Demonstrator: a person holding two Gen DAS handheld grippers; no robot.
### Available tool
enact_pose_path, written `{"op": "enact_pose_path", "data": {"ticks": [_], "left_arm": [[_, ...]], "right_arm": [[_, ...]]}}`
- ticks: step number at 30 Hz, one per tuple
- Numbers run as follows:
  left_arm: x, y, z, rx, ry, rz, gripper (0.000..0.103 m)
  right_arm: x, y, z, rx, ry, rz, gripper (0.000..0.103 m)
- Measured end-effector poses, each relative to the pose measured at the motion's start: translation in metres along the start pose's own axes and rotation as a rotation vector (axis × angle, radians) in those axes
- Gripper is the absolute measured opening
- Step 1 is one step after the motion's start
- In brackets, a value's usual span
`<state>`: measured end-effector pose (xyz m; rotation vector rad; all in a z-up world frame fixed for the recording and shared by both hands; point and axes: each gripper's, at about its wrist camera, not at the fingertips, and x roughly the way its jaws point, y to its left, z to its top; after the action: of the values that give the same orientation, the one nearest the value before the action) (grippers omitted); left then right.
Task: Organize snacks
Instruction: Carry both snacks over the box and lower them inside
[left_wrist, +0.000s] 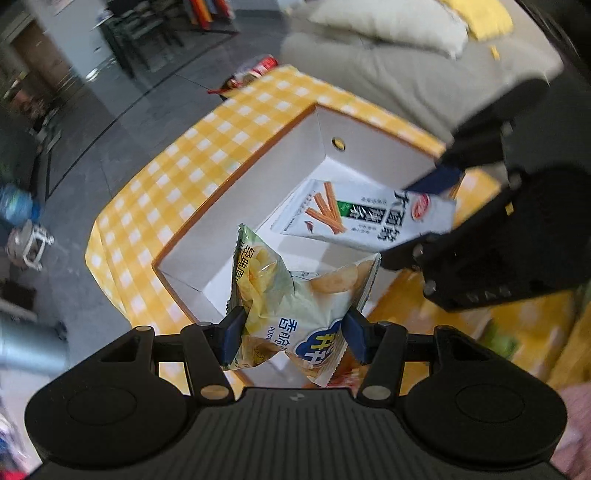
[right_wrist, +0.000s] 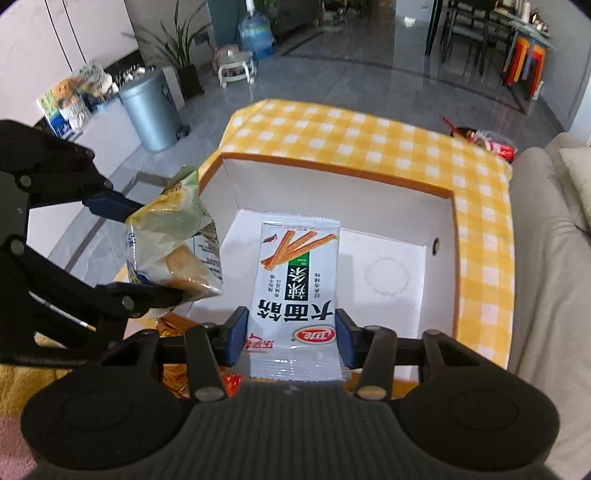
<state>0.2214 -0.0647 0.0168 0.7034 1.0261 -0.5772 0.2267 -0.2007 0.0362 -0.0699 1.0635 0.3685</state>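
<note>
We held two snacks at once, each above the open box (right_wrist: 332, 184), so that both could go in without a second trip. In the left wrist view, the left tool (left_wrist: 293, 334) pinched the chip bag (left_wrist: 295, 302) low in the middle of the frame, its blue pads pressing the crinkled sides near one end. The bag hung over the near corner of the box, clear of the wall, which we judged would let it drop straight inside.

In the right wrist view, the right tool (right_wrist: 291, 336) gripped the white spicy-strip packet (right_wrist: 295, 273) at its sealed edge, lower centre of the frame. The packet stretched flat, away from the camera, over the white floor of the box. Holding it by one end kept its flat face level with the floor, ready to lie down flat.

The box sat on the yellow checked cloth (right_wrist: 369, 136) covering the bench, filling the centre of both views. Its floor looked bare apart from a faint round mark, though the packet hid part of it, so we could not be sure nothing lay beneath.

A red snack wrapper (right_wrist: 495, 144) lay at the upper right of that view, at the far edge of the cloth, presumably still to be gathered.
</note>
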Motion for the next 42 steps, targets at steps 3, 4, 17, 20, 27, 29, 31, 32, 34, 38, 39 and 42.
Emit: {"op": "enact_pose_path", "data": {"ticks": [3, 4, 17, 20, 27, 29, 31, 32, 34, 38, 39, 42], "left_arm": [[0.02, 0.002, 0.005, 0.077, 0.05, 0.027, 0.065], [0.027, 0.003, 0.007, 0.094, 0.069, 0.03, 0.065], [0.098, 0.016, 0.019, 0.229, 0.24, -0.071, 0.065], [0.11, 0.015, 0.017, 0.255, 0.279, -0.102, 0.064], [0.125, 0.015, 0.009, 0.267, 0.31, -0.176, 0.064], [0.127, 0.019, 0.009, 0.249, 0.312, -0.185, 0.065], [0.127, 0.021, 0.007, 0.236, 0.308, -0.187, 0.068], [0.126, 0.022, 0.007, 0.227, 0.307, -0.195, 0.069], [0.124, 0.024, 0.007, 0.215, 0.305, -0.221, 0.073], [0.117, 0.024, 0.004, 0.221, 0.294, -0.219, 0.081], [0.116, 0.024, 0.004, 0.218, 0.294, -0.216, 0.081], [0.11, 0.027, 0.001, 0.202, 0.278, -0.202, 0.081]], "right_arm": [[0.02, -0.004, 0.01, 0.004, 0.049, 0.006, 0.047], [0.029, -0.006, 0.013, 0.008, 0.072, 0.013, 0.047], [0.115, -0.022, 0.016, 0.115, 0.28, 0.109, 0.048], [0.125, -0.026, 0.014, 0.134, 0.311, 0.133, 0.048], [0.135, -0.028, 0.016, 0.156, 0.353, 0.171, 0.049], [0.139, -0.031, 0.015, 0.156, 0.363, 0.174, 0.05], [0.142, -0.032, 0.015, 0.16, 0.37, 0.177, 0.051], [0.143, -0.032, 0.014, 0.167, 0.373, 0.18, 0.052], [0.146, -0.035, 0.016, 0.18, 0.376, 0.187, 0.053], [0.15, -0.037, 0.018, 0.194, 0.38, 0.171, 0.057], [0.15, -0.037, 0.019, 0.201, 0.383, 0.166, 0.058], [0.147, -0.036, 0.022, 0.207, 0.367, 0.151, 0.065]]}}
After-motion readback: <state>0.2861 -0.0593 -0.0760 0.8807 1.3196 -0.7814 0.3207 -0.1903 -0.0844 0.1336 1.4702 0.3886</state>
